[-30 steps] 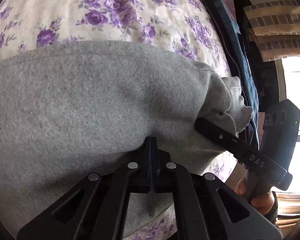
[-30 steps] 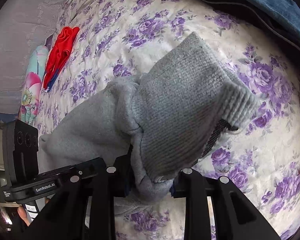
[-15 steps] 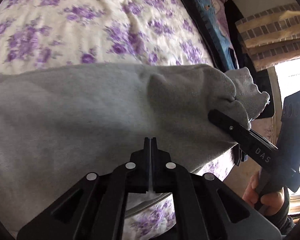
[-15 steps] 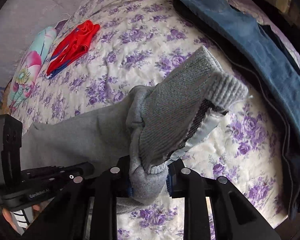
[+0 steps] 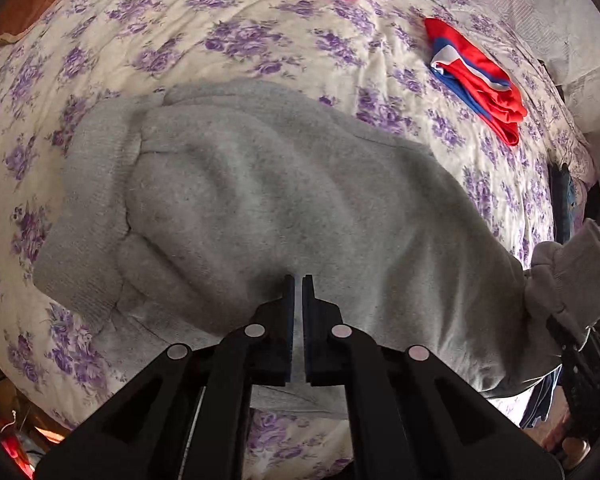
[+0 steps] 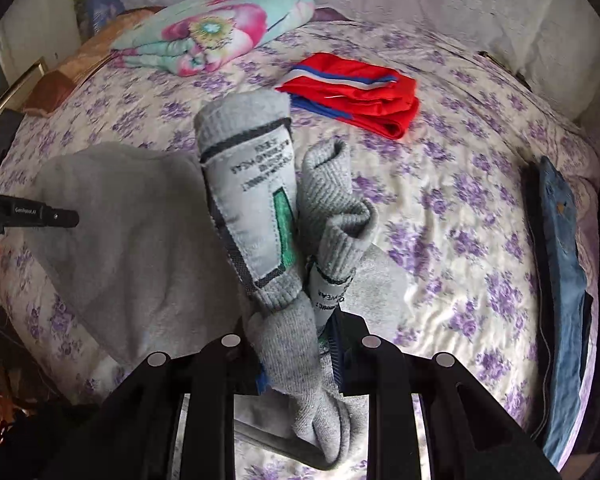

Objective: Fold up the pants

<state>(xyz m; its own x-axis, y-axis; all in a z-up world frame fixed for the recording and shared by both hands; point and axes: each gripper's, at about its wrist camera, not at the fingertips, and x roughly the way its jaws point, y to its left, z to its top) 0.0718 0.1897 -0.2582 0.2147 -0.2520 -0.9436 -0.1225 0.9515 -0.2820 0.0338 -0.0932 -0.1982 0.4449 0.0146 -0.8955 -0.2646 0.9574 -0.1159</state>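
Observation:
Grey sweatpants point(image 5: 260, 208) lie across a bed with a purple-flower cover point(image 5: 260, 40). One ribbed end point(image 5: 84, 216) rests flat at the left. My left gripper point(image 5: 296, 284) is shut on the near edge of the grey pants, fabric pinched between its jaws. My right gripper point(image 6: 300, 344) is shut on the bunched ribbed waistband point(image 6: 244, 184) and holds it up, its white inner label showing. That raised end also shows at the right of the left wrist view point(image 5: 572, 272). The left gripper appears at the left edge of the right wrist view point(image 6: 32, 216).
Folded red shorts with blue and white stripes point(image 6: 360, 92) lie further back on the bed. A floral pillow point(image 6: 216, 28) sits at the head. Blue jeans point(image 6: 560, 264) lie along the right edge. The bed's near edge is just below both grippers.
Both grippers have risen and swung toward the head of the bed, carrying the grey pants. The waistband has flipped up, showing its label. The pillow and red shorts have come into view.

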